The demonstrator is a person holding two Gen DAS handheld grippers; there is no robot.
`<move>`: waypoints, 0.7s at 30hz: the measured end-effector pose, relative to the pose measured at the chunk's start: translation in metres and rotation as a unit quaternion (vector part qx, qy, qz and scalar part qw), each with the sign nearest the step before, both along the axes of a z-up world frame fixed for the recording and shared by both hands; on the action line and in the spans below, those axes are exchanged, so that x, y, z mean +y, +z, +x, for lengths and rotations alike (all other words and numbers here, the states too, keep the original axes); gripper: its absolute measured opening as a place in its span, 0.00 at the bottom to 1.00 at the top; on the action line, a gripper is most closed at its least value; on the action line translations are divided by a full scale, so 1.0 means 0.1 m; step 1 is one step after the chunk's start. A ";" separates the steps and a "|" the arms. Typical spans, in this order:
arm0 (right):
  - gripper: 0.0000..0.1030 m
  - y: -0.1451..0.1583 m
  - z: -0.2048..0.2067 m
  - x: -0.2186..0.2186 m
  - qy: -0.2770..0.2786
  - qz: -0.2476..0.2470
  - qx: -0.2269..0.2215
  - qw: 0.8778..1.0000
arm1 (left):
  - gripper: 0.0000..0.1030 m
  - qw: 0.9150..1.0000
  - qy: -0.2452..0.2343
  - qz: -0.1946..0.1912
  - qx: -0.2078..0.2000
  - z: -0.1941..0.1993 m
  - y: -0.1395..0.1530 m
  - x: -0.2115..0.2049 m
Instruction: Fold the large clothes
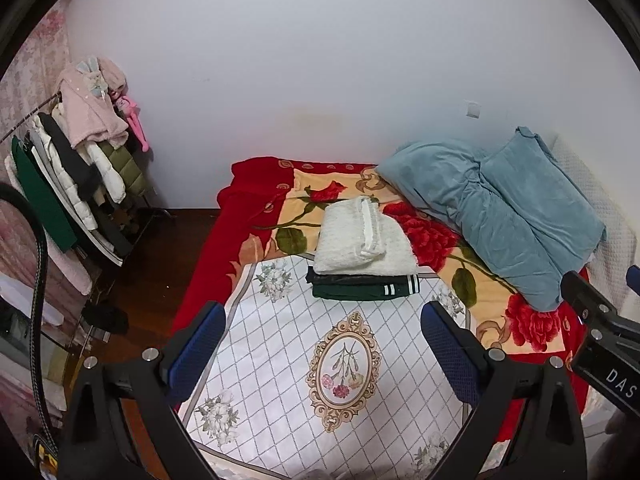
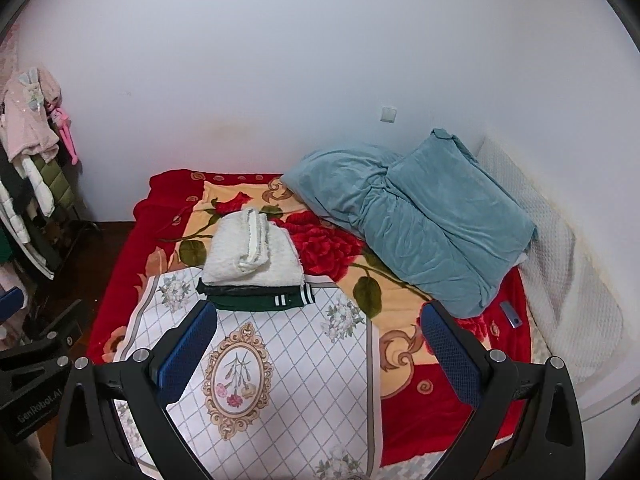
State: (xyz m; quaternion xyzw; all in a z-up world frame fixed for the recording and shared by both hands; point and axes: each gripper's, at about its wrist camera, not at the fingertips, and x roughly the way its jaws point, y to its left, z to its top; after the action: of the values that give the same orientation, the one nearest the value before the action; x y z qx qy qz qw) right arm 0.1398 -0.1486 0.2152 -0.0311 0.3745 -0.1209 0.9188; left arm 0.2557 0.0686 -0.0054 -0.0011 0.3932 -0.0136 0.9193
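A folded white fluffy garment (image 1: 362, 242) (image 2: 250, 250) lies on top of a folded dark green garment with white stripes (image 1: 364, 286) (image 2: 260, 298), stacked at the far end of a white patterned cloth (image 1: 320, 360) (image 2: 256, 372) spread on the bed. My left gripper (image 1: 324, 340) hovers open above the white cloth, nearer than the stack, nothing between its blue pads. My right gripper (image 2: 320, 344) is open too, held over the cloth's right edge, empty. Each gripper's body shows at the edge of the other's view.
A red floral blanket (image 1: 256, 200) (image 2: 420, 396) covers the bed. A bunched blue quilt (image 1: 508, 216) (image 2: 420, 220) lies at the back right, a small blue device (image 2: 511, 315) beside it. A clothes rack (image 1: 80, 176) (image 2: 28, 184) full of coats stands left, on dark floor.
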 end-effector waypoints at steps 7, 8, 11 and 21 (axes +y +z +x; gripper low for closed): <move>1.00 0.12 -0.04 0.05 0.007 -0.002 -0.010 1.000 | 0.96 1.000 0.014 0.004 -0.010 -0.05 0.07 0.04; 1.00 0.13 -0.04 0.06 0.008 -0.004 -0.011 1.000 | 0.96 1.000 0.015 0.002 -0.010 -0.06 0.08 0.05; 1.00 0.15 -0.06 0.08 0.010 -0.005 -0.013 1.000 | 0.97 1.000 0.015 -0.002 -0.014 -0.07 0.10 0.06; 1.00 0.15 -0.06 0.07 0.009 -0.002 -0.016 1.000 | 0.97 0.999 0.019 -0.005 -0.028 -0.08 0.20 0.10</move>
State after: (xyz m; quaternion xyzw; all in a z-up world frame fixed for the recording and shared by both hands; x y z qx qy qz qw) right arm 0.1342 -0.1415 0.2304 -0.0348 0.3595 -0.1135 0.9256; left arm 0.2475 0.0785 0.0146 -0.0125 0.3668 0.0024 0.9302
